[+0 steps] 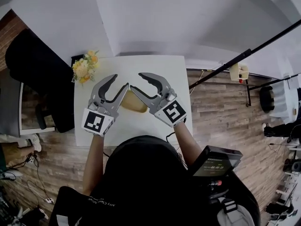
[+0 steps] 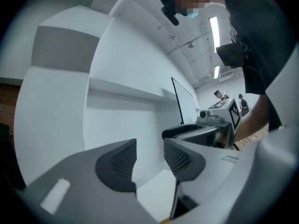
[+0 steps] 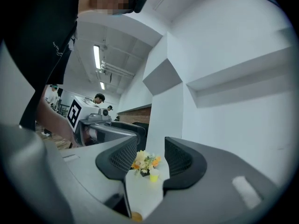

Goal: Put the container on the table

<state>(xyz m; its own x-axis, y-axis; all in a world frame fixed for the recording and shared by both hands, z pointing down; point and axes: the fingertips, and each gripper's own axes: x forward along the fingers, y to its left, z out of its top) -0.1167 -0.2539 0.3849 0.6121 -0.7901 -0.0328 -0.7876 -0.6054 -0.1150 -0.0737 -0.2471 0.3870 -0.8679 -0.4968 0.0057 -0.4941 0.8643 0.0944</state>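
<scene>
A tan container (image 1: pixel 133 104) lies on the white table (image 1: pixel 155 72), partly hidden behind my two grippers. Both grippers hang well above the table, close to the head camera. My left gripper (image 1: pixel 118 85) is open, and the left gripper view shows only the white wall through the gap of the left gripper (image 2: pixel 149 154). My right gripper (image 1: pixel 139 82) is open too. In the right gripper view nothing sits between the jaws of the right gripper (image 3: pixel 150 158); far below them is a sliver of the container (image 3: pixel 135 216).
A bunch of yellow flowers (image 1: pixel 85 66) stands at the table's left edge, with a small yellow cup (image 3: pixel 153 175) beside it. A black chair (image 1: pixel 35 72) is left of the table. A black slanted pole (image 1: pixel 244 55) crosses the wooden floor on the right.
</scene>
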